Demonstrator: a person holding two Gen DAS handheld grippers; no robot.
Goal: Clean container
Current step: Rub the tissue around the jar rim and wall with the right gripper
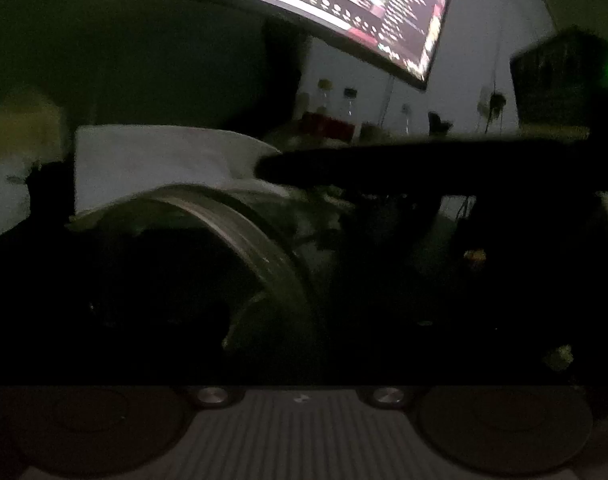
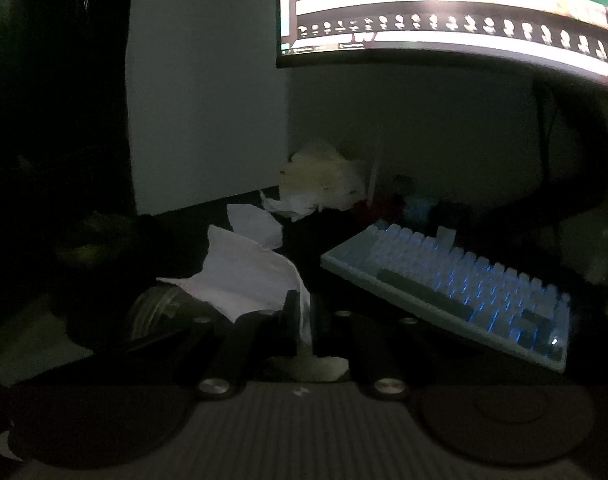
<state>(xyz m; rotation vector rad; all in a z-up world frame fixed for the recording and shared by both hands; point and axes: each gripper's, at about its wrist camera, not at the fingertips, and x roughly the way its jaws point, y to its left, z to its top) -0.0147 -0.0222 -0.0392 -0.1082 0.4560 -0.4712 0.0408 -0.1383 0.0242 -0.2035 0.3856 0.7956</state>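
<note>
We see a clear, glossy ribbed container (image 1: 239,232), with crumpled matt white paper (image 2: 247,276) just beside it. Past that paper, the keyboard (image 2: 456,292) shows smooth translucent plastic keys.

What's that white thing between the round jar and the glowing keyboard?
A crumpled white tissue, pinched in the shut right gripper, fills the stretch between the jar and the keyboard. The right wrist view shows it.

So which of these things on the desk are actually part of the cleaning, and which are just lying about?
Part of the job:
- clear container
- white tissue, pinched in the right hand-held gripper

Just lying about:
- backlit keyboard
- monitor
- crumpled papers
- bottles at the back
</note>
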